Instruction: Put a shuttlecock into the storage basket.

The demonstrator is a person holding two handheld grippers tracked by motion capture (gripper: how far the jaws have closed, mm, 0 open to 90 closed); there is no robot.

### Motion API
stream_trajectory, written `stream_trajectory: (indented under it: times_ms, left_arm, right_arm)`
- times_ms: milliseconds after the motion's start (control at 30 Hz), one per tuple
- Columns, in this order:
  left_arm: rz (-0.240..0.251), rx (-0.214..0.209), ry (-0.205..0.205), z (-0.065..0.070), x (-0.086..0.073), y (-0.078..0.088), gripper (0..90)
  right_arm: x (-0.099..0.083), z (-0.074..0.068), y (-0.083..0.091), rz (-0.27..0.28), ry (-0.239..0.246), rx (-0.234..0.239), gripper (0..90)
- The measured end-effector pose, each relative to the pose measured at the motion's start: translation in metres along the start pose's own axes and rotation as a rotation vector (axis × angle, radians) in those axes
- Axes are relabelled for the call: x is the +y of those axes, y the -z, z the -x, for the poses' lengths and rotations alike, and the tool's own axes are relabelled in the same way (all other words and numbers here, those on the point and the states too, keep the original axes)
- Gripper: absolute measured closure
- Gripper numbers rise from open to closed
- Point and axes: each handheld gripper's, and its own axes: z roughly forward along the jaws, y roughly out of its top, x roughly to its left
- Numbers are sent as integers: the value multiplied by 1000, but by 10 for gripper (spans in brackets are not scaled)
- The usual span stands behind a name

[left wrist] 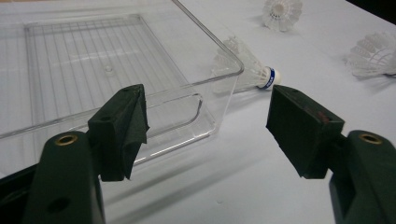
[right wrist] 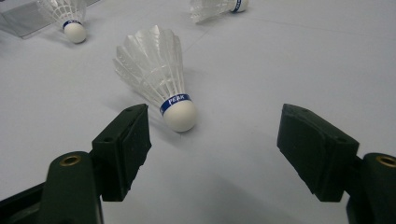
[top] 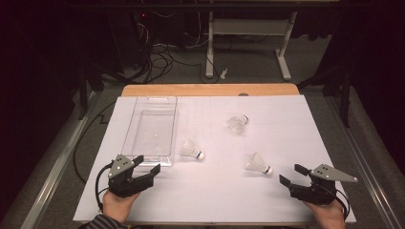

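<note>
A: What carries everything?
B: A white tabletop [top: 296,143], with a wooden edge along its far side.

A: The biggest thing on it?
B: A clear tray [top: 150,125], empty, on the left half, running from the far edge toward the near side. In the left gripper view its near corner [left wrist: 205,93] sits just ahead of the jaws.

A: And the hand-held grippers?
B: The left hand-held gripper [top: 145,167] is at the near left, just beside the tray's near end, jaws spread, nothing between them. The right hand-held gripper [top: 292,174] is at the near right, jaws also spread and empty. A hand [top: 117,206] holds the left one, another hand [top: 329,214] the right.

A: The shuttlecocks?
B: Three, all lying on their sides on the tabletop. The near shuttle [top: 258,164] lies just left of the right hand-held gripper; in the right gripper view it [right wrist: 159,79] rests just beyond the jaws, nearer the left one, cork end toward the camera, apart from both. The middle shuttle [top: 192,150] lies just right of the tray's near end; in the left gripper view its feathers [left wrist: 243,65] show partly through the tray's corner. The far shuttle [top: 238,123] lies near the centre, well apart from both hand-held grippers.
</note>
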Motion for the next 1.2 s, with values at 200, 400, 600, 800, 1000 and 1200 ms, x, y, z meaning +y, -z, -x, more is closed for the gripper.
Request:
stream_trajectory:
  times_ms: [200, 400, 600, 800, 1000, 1200]
  left_arm:
    - [6, -14, 1, 2, 4, -3, 298]
    - [-2, -20, -5, 5, 8, -5, 300]
    - [-16, -33, -10, 7, 12, -9, 304]
    - [-19, -43, -23, 12, 16, -13, 306]
    - [-19, -50, -22, 13, 19, -17, 309]
    - [-16, -61, -22, 14, 20, -17, 311]
  right_arm:
    - [0, 1, 1, 7, -7, -4, 262]
    - [0, 1, 0, 4, -4, -4, 262]
    - [0, 1, -1, -2, -11, -7, 263]
    - [0, 1, 0, 5, -12, -7, 264]
    - [0, 1, 0, 5, -12, -10, 265]
    - [0, 1, 0, 2, -6, -10, 265]
